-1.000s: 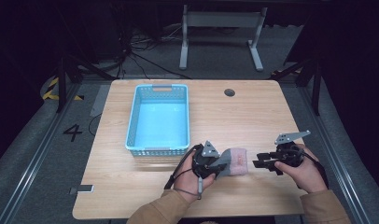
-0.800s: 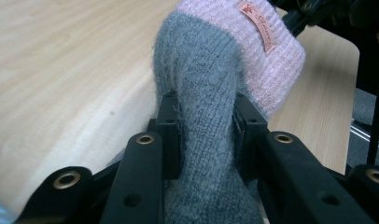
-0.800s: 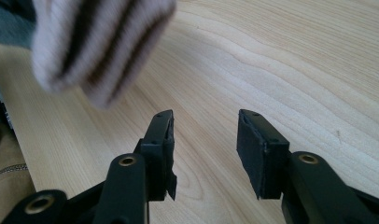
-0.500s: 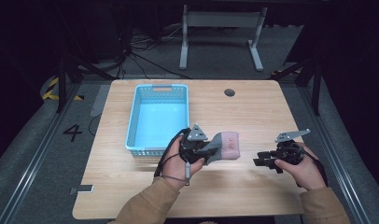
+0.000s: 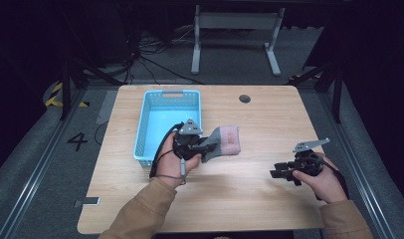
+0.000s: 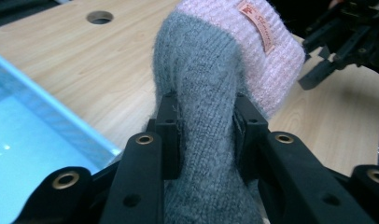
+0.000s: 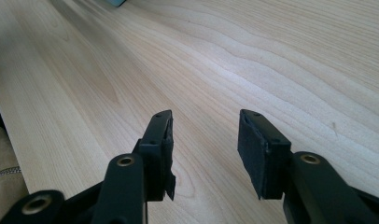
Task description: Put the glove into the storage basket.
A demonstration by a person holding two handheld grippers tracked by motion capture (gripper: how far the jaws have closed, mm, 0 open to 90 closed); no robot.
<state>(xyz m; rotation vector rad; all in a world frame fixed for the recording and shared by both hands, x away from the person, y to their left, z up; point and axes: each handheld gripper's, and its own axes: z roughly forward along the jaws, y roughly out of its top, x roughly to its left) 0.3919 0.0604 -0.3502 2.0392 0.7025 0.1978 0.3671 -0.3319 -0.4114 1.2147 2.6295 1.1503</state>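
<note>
The sock point(image 6: 211, 93), grey in the foot with a pink cuff and a small sewn label, is clamped in my left fingers point(image 6: 171, 135). The pads press on the grey part from both sides; the pink cuff projects beyond the fingertips, unsupported. In the high view the sock point(image 5: 225, 142) hangs above the counter point(image 5: 250, 199), just beside the right wall of the light blue basket point(image 5: 167, 107).

Procedure for the step in hand, as I judge it: carry the sock over the basket rim and release it inside.
1. Hold the clamp firm; the knit is soft and can slip out under its own weight.
2. Lift high enough that the trailing cuff passes over the rim without catching.
3. Open only once the whole sock is above the basket floor.

My left gripper point(image 5: 190, 144) sits between the basket and the sock's cuff. My right gripper point(image 5: 294, 169) rests low over the counter, well apart from the sock, its fingers point(image 7: 159, 135) spread with nothing between them; bare wood lies beneath.
</note>
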